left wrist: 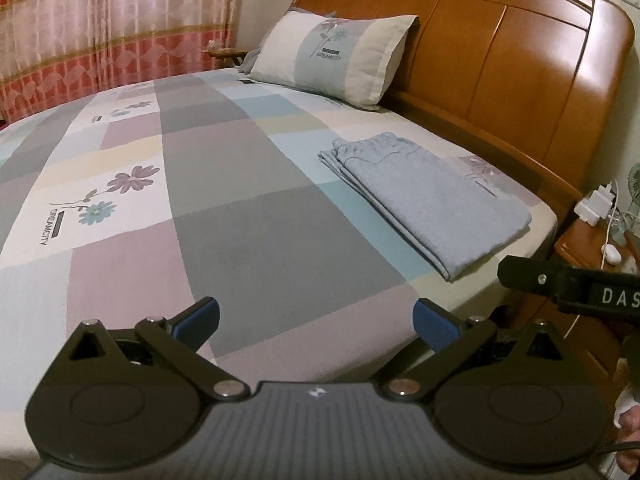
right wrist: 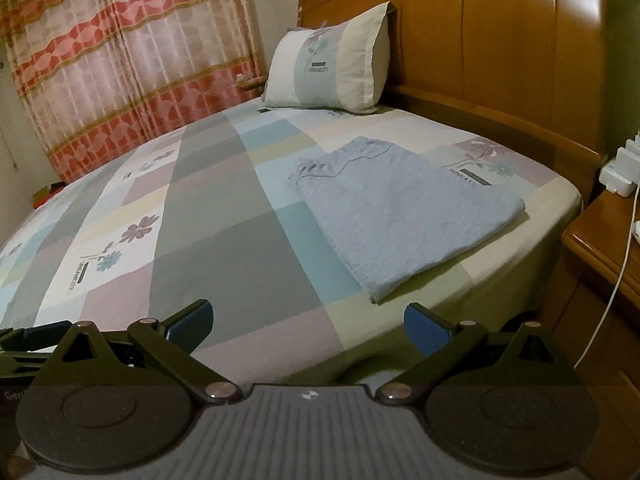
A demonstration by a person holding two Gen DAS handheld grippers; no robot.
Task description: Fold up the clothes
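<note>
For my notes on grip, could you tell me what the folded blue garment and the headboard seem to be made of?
Folded blue garment: probably soft cotton-like fabric, matte with a nubbly weave. Headboard: apparently wood, orange-brown and glossy with light glare.

**A bedroom with a big bed**

A bed (left wrist: 248,216) with a sheet of gray, purple and blue squares and flower prints. One pillow (left wrist: 336,58) leaning on the brown wooden headboard (left wrist: 520,64). Red and pink striped curtains (left wrist: 100,28) behind. A wooden nightstand (right wrist: 600,248) just beside the bed, with white chargers (right wrist: 624,168) and a white cord (right wrist: 616,280).
</note>
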